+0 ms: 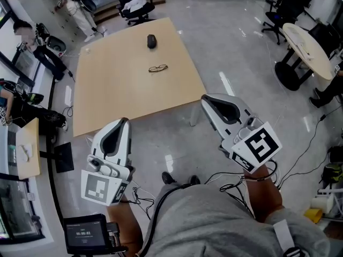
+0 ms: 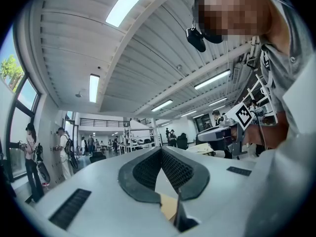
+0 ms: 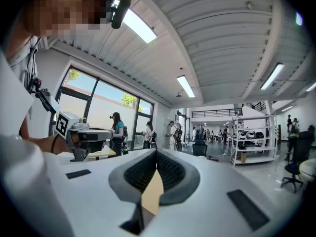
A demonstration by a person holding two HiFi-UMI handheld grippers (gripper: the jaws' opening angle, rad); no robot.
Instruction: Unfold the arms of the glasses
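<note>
Glasses [image 1: 158,68] sit on the light wood table [image 1: 107,90], roughly mid-surface. A dark mouse [image 1: 151,41] is further out at 12 o'clock from them, well apart. The frame's long axis runs about 9-to-3 in the head view, tipped slightly toward 2. At this size it can't be told if the arms are folded; going by the task, probably yes. Both tools hang off the table's near edge, over the floor, nowhere near contact. The left gripper [image 1: 124,121] has the glasses at about 1 o'clock, the right gripper [image 1: 206,98] at about 11. The right looks marginally closer, but it's close to even. Jaws: in the left gripper view the left gripper [image 2: 160,150] has its pads meeting at the tip, nothing between them. The right gripper [image 3: 156,152] is the same, pads together and empty. Both point about level across the room, so neither gripper view shows the glasses. Judgement: the task has not started. Both need to go forward and down onto the table and spread their jaws, probably one to pin the front and one to swing an arm. Text: only the square coded markers on the cubes [image 1: 259,145]. A small screen [image 1: 84,233] at 7 o'clock shows digits too small to read. No brand is legible.
</note>
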